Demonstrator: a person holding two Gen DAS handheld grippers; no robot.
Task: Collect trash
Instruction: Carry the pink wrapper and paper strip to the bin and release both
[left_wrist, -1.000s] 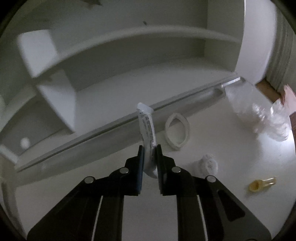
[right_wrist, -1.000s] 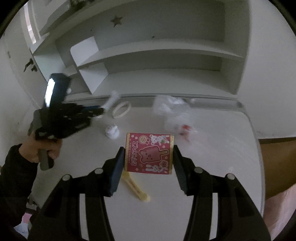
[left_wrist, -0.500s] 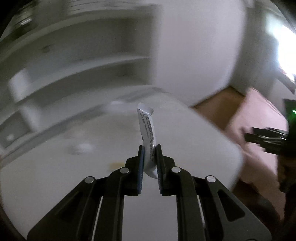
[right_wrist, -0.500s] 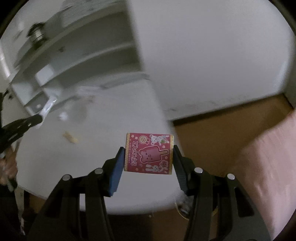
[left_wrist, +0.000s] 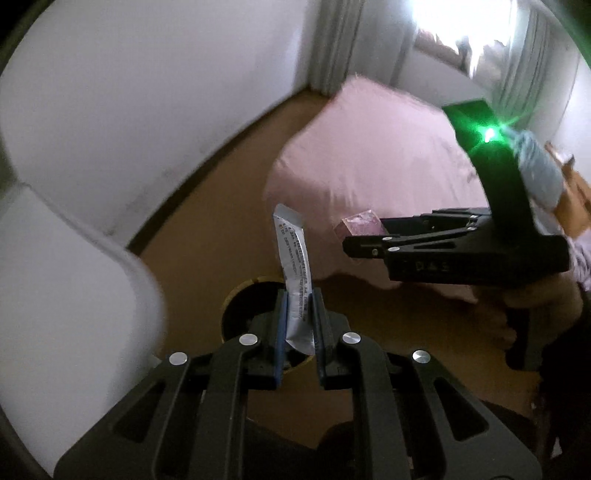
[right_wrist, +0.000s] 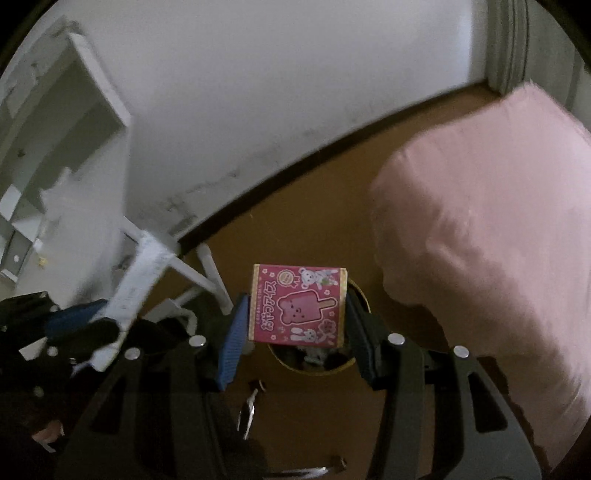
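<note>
Desk gone from both views since earlier frame; left gripper clamps silver sachet, right gripper clamps pink ice-cream box, both now above round bin on brown floor

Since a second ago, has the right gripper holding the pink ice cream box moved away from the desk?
Yes. The right gripper, shut on the pink ice cream box, swung right off the white desk and now hangs over the round bin on the floor.

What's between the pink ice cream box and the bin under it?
Nothing: in the right wrist view the ice cream box hangs in the right gripper over the bin.
</note>
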